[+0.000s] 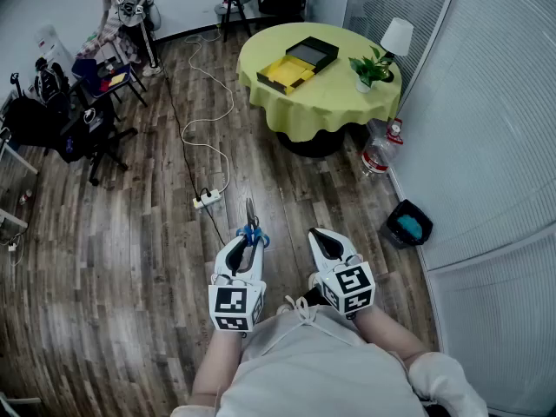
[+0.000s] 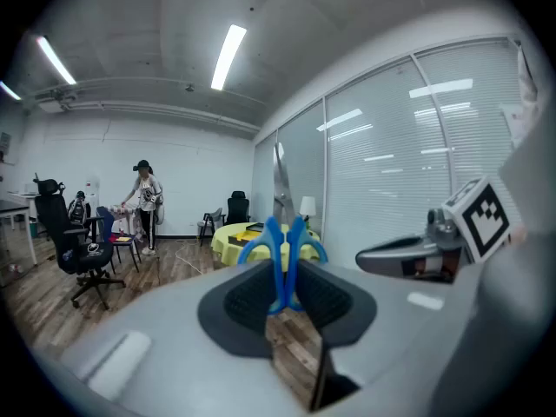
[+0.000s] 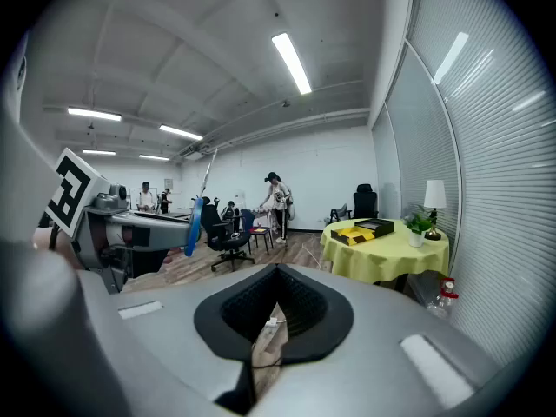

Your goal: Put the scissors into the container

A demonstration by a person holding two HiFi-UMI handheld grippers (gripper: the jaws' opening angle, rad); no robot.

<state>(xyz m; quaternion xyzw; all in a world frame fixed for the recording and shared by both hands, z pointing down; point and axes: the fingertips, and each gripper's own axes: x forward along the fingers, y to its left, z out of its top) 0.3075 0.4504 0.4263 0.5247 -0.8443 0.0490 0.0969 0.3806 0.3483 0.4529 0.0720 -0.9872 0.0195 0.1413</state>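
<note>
Blue-handled scissors (image 1: 251, 224) are held by their handles in my left gripper (image 1: 246, 240), which is shut on them; the steel blades point forward and up. In the left gripper view the handles (image 2: 282, 250) sit clamped between the black pads. My right gripper (image 1: 328, 234) hovers beside it, shut and empty, its pads (image 3: 287, 320) nearly touching. The container (image 1: 298, 63), an open black box with a yellow part beside it, lies on the round yellow table (image 1: 330, 102) far ahead. The right gripper view also shows the container (image 3: 365, 229).
A potted plant (image 1: 369, 72) and a lamp (image 1: 397, 37) stand on the table. A power strip (image 1: 207, 200) and its cable lie on the wood floor ahead. Office chairs (image 1: 87, 129) and a person (image 1: 122, 7) are at far left. A bin (image 1: 408, 227) sits by the glass wall.
</note>
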